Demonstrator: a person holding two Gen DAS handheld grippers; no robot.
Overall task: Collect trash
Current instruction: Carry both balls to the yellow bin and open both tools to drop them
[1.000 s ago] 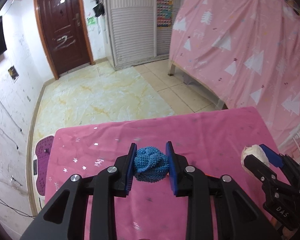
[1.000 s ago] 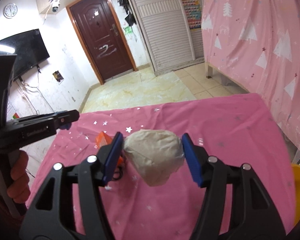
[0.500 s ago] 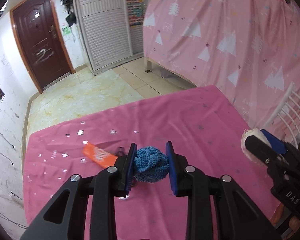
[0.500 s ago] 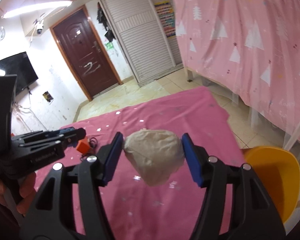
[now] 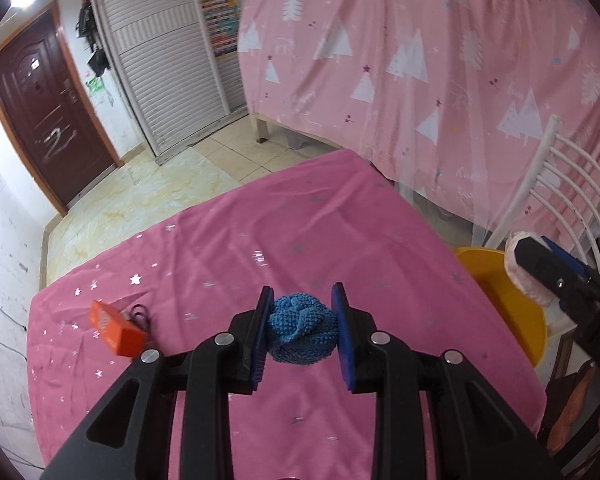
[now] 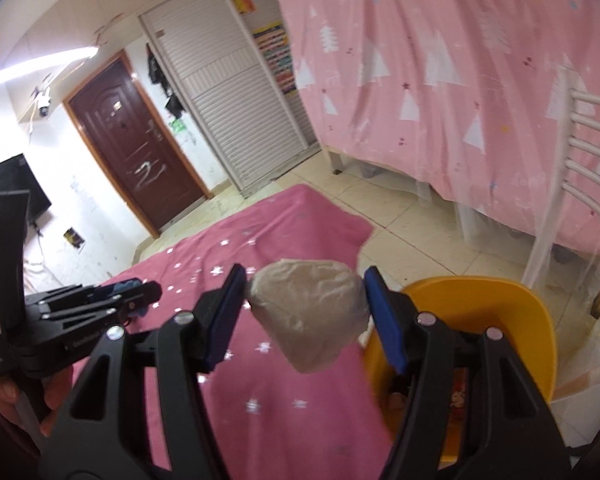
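now my left gripper (image 5: 302, 326) clamps a blue knitted ball (image 5: 303, 329) above the pink tablecloth (image 5: 300, 232); my right gripper (image 6: 306, 312) clamps a crumpled paper wad (image 6: 308, 312) beside the yellow bin (image 6: 512, 320), an orange box (image 5: 116, 328) lying at left.

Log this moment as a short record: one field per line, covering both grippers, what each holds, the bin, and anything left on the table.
left gripper: shut on blue knitted ball, held above the pink tablecloth
right gripper: shut on crumpled paper wad, at the table's edge beside the bin
bin: yellow bin on the floor just off the table edge, something already inside, contents unclear
left on table: orange box with a small dark loop beside it
nearby: white chair behind the bin
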